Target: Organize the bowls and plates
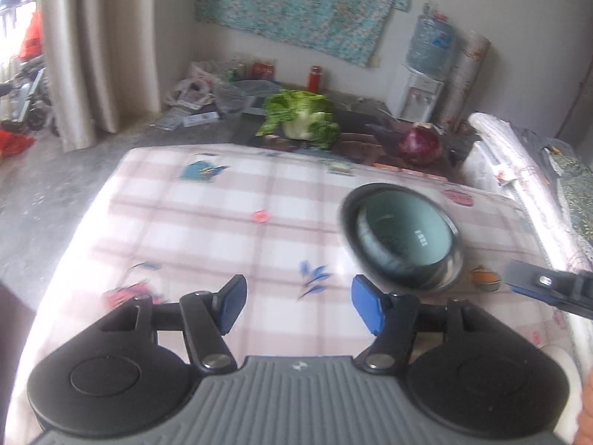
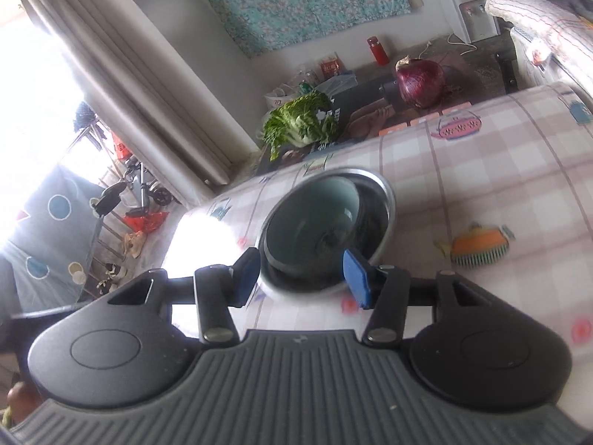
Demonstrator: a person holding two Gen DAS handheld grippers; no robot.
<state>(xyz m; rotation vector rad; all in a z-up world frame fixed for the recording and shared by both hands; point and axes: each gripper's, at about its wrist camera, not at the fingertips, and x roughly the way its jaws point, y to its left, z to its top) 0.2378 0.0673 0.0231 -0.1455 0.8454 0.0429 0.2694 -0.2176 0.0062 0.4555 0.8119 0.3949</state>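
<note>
Left wrist view: the left gripper hung wide and empty at lower centre, over the checked tablecloth. The bowls, a green one nested in a steel one, sat right of centre.

Right wrist view: the right gripper was parted with nothing pinched, the bowls just past its tips. Looked like stacking was finished; next they'd need another dish.

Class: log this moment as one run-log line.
bowls: nested, on table | left claw: open, empty | right claw: open, astride near rim, no grip
</note>
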